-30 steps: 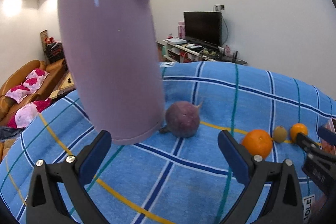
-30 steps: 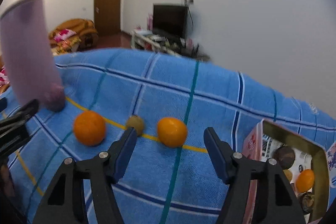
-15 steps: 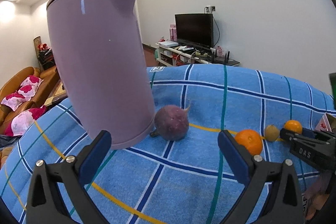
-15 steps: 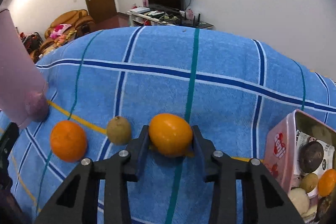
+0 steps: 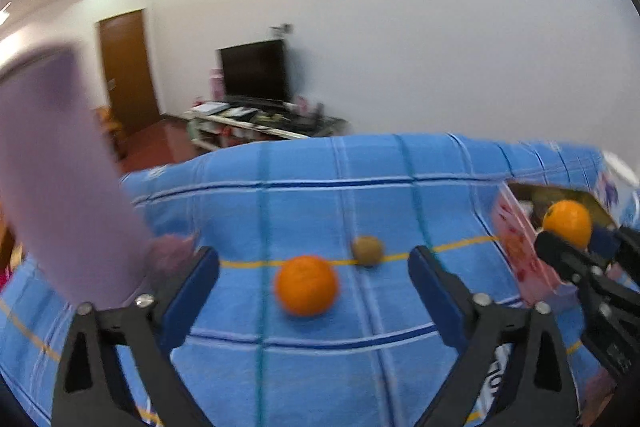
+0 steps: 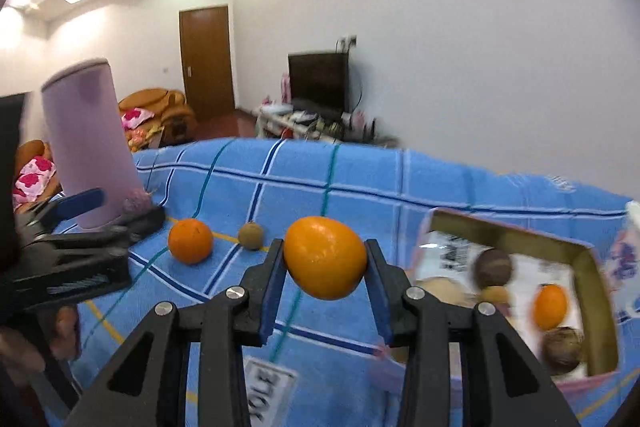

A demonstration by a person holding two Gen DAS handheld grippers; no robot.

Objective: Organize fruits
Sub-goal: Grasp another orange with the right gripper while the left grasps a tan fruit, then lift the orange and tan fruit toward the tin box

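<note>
Orange, smooth-skinned and slightly oval: the held orange point(image 6: 325, 258) sits clamped between the blue pads of the right gripper point(image 6: 326, 263), lifted clear of the blue checked cloth point(image 6: 360, 187). Ahead and right of that gripper lies the open pink box point(image 6: 592, 291), already holding another orange and some brown fruit. Ahead and left of it, on the cloth: a second orange point(image 6: 190, 240) and a brown kiwi point(image 6: 250, 235), near but apart. Left gripper point(image 5: 314, 267): jaws wide, closing, gripping nothing; the second orange lies just ahead between them, blurred. Purple kettle point(image 5: 60, 187) stands to its left.
</note>
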